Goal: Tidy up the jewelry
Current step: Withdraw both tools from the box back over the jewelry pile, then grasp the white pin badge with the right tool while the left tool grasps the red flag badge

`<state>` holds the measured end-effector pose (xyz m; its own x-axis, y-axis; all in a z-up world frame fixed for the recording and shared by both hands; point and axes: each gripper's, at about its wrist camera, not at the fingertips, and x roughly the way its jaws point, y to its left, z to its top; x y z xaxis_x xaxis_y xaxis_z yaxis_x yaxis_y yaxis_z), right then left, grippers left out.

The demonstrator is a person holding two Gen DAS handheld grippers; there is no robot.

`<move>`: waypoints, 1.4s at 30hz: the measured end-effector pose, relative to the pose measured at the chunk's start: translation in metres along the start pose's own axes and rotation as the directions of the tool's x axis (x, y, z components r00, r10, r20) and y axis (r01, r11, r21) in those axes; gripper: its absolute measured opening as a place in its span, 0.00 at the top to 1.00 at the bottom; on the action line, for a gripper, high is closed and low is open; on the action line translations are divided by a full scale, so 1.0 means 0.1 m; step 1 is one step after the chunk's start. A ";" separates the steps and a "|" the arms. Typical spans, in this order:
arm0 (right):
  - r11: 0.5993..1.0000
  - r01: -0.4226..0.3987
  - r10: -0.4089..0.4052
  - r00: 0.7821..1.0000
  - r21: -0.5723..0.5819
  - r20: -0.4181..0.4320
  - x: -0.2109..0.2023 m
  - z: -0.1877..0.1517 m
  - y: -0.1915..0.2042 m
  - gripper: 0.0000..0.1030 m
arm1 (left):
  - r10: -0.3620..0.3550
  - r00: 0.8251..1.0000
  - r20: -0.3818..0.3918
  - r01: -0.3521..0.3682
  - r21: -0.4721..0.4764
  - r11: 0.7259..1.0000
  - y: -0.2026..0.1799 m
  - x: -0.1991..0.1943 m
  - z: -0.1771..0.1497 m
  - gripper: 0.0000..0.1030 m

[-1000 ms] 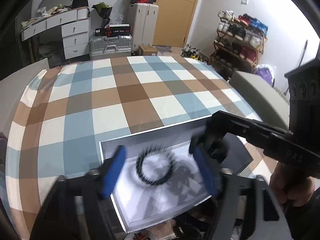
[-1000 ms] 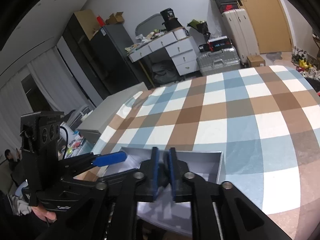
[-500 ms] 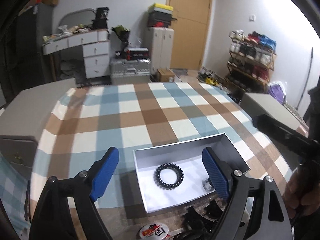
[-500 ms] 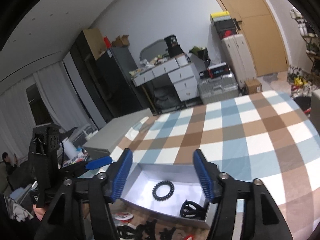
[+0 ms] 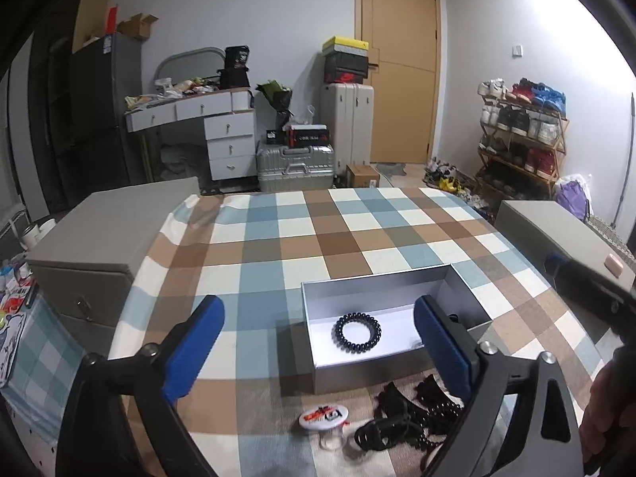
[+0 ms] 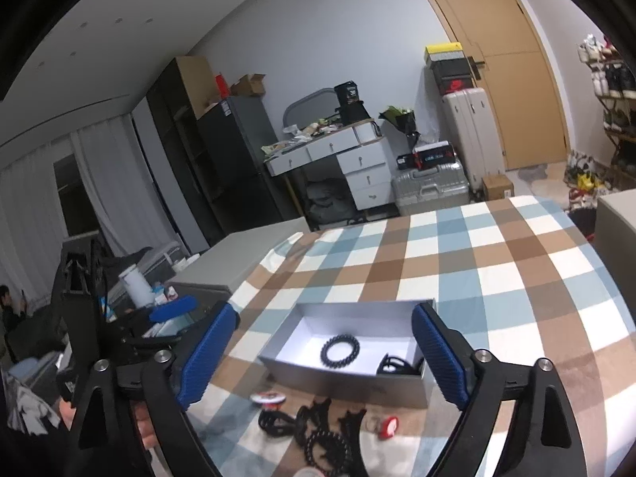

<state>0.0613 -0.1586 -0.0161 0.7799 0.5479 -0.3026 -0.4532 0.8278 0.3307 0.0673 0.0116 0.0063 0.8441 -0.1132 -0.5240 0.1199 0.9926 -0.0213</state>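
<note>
A shallow grey box [image 5: 381,284] [image 6: 342,379] sits on the checked tablecloth. A black coiled ring [image 5: 357,327] [image 6: 340,349] lies on its white floor. A black clip [image 6: 393,365] lies in the box's right corner. A heap of black hair clips and coils [image 5: 413,413] [image 6: 326,433] lies on the cloth in front of the box. My left gripper [image 5: 318,353] is open and empty, held above the box's near side. My right gripper [image 6: 324,357] is open and empty, also raised above the box.
A small round badge [image 5: 324,416] [image 6: 267,397] lies next to the heap. A red and white item [image 6: 387,425] lies to the heap's right. Grey cabinets [image 5: 107,222] [image 5: 556,222] flank the table. Suitcases, a desk and a shoe rack stand behind.
Both grippers have drawn back and up from the box. The right gripper went from shut to open, and a black clip now lies in the box's corner.
</note>
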 end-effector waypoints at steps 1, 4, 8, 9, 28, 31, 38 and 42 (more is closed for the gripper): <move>1.000 0.002 -0.002 1.000 -0.008 0.004 -0.03 -0.02 0.02 0.07 | 0.006 1.000 0.008 -0.006 -0.006 1.000 0.00 -0.03 -0.01 0.02; 1.000 -0.002 0.002 1.000 -0.024 0.012 -0.11 -0.09 0.09 0.02 | 0.022 0.999 0.044 -0.021 -0.024 0.999 0.01 -0.14 -0.06 0.01; 0.999 0.007 -0.006 1.000 -0.032 0.022 -0.21 -0.18 0.13 0.00 | 0.033 0.998 0.057 -0.031 -0.042 0.999 0.01 -0.22 -0.15 0.01; 1.000 0.004 -0.003 1.000 -0.031 0.021 -0.23 -0.22 0.14 0.00 | 0.035 0.998 0.054 -0.032 -0.043 0.999 0.01 -0.22 -0.18 0.01; 0.986 0.022 -0.052 0.983 -0.166 -0.178 -0.05 -1.05 0.33 0.00 | 0.089 0.994 -0.061 -0.096 -0.136 0.986 0.14 -0.24 -0.88 0.01; 0.987 0.011 -0.047 0.973 -0.159 -0.225 0.04 -1.14 0.35 0.00 | 0.082 0.992 -0.092 -0.094 -0.141 0.986 0.16 -0.22 -0.95 0.01; 0.985 0.011 -0.059 0.959 -0.170 -0.279 0.18 -1.29 0.40 0.14 | 0.070 0.991 -0.118 -0.086 -0.135 0.987 0.17 -0.25 -1.04 0.01; 0.982 0.047 -0.101 0.950 -0.182 -0.296 0.25 -1.33 0.41 0.23 | 0.073 0.989 -0.127 -0.091 -0.148 0.985 0.24 -0.24 -1.06 0.01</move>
<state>0.0048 -0.0944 -0.1292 0.6584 0.4729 -0.5855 -0.4871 0.8608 0.1475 -0.0059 0.0426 -0.0717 0.7773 -0.0343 -0.6282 -0.0360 0.9945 -0.0988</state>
